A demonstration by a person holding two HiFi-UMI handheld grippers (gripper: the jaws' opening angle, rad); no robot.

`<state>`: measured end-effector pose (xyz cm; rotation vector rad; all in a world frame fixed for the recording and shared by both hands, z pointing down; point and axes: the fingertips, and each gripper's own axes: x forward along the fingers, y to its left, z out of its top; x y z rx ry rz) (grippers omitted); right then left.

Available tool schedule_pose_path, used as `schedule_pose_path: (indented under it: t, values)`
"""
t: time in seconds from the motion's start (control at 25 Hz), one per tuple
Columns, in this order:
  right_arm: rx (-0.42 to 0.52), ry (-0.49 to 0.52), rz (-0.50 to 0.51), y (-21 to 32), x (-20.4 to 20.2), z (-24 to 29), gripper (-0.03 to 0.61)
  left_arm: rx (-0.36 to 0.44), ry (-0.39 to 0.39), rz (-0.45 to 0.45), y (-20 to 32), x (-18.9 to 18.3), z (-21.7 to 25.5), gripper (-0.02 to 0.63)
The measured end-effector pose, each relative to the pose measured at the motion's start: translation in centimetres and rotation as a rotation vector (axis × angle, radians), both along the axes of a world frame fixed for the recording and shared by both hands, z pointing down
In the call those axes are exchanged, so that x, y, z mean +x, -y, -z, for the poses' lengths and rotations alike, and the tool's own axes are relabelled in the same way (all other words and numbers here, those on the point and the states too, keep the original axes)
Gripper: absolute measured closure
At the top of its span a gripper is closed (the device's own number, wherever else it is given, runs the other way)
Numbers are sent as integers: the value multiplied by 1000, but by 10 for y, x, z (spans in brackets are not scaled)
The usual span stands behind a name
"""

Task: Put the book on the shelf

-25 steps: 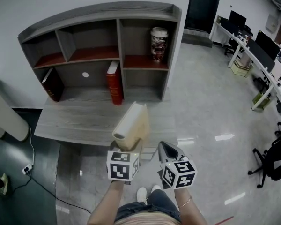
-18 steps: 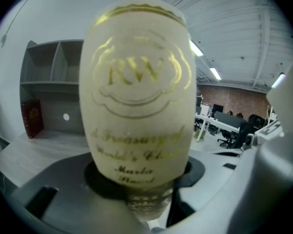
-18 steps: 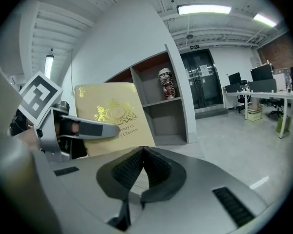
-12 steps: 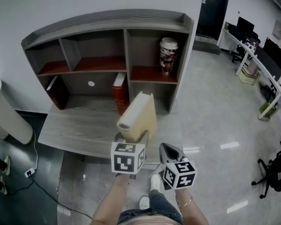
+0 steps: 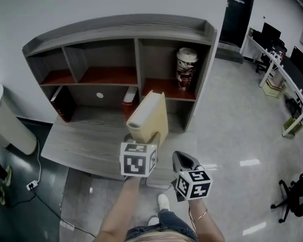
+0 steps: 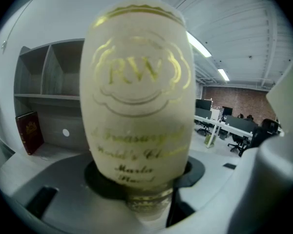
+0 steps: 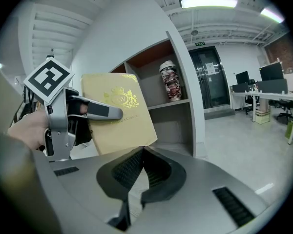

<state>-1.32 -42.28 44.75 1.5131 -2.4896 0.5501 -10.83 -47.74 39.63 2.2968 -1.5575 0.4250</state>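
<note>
A cream book [image 5: 149, 116] with gold lettering stands tilted in my left gripper [image 5: 149, 136], which is shut on its lower end. It hangs above the grey desk top [image 5: 86, 141], in front of the shelf unit [image 5: 122, 25]. The book's spine [image 6: 136, 91] fills the left gripper view. In the right gripper view the book [image 7: 121, 126] shows with a left finger [image 7: 98, 111] across its cover. My right gripper [image 5: 183, 160] is low to the right of the book, shut [image 7: 142, 151] with nothing in it.
On the shelf are a red book [image 5: 128, 99] in the lower middle bay, a dark red book [image 5: 63, 103] leaning at lower left, and a patterned cup [image 5: 186, 68] at upper right. A white bin [image 5: 5, 121] stands left; office desks [image 5: 293, 69] and a chair [image 5: 294, 195] stand right.
My left gripper has carried the book up and forward, closer to the shelf. The shelf looms larger in view. The right gripper has stayed low at the right.
</note>
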Motion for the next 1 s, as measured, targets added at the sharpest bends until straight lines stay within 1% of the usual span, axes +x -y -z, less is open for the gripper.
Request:
schedule_pose_path:
  t: [0.28,0.44,0.6,0.84,1.0]
  values:
    - [13,3,42,35,-12,10,569,32,38,4,40,0,23,383]
    - [15,6,56,48,-14,14,569,40,33,-8,60,1,38,383]
    - [22,4,75,60,-17,18,569,60,40,8,78,-3,54,383]
    - [30,6,84,74,-15,24,569,76,54,6,93,1,74,383]
    - [32,12,89,79,-14,27,569,86,69,-2,93,5,84,383]
